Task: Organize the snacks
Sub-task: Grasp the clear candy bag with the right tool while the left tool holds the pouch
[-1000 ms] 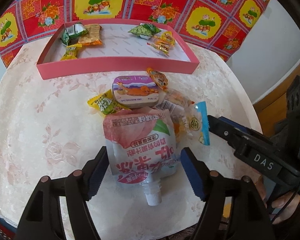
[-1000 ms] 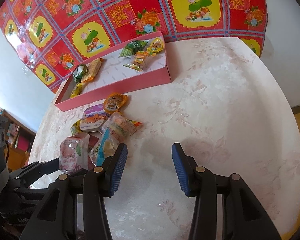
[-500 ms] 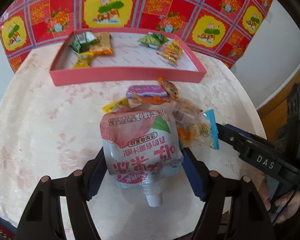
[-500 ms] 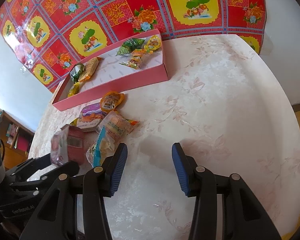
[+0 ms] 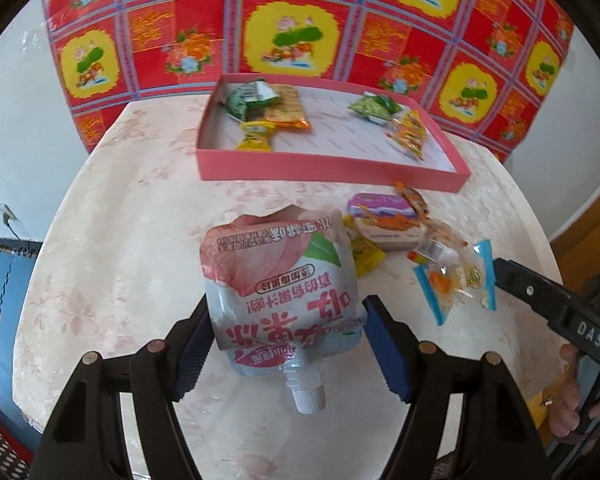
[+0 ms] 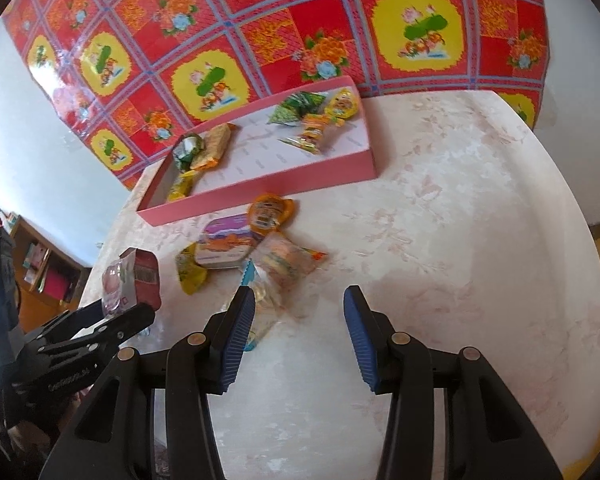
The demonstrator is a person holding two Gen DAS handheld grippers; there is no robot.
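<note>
Pouch (image 5: 280,280) lifted leftward, peach print, white cap

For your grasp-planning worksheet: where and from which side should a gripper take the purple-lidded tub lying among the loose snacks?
Grip the purple-lidded tub across its short sides, coming down from above. It lies flat, lid up, with the yellow packet and orange packet crowding its edges, so a side approach looks blocked.

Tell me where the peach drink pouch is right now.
Left wrist view: the peach drink pouch is clamped in the left hand-held gripper, spout toward the camera, left of the loose snack pile.
</note>
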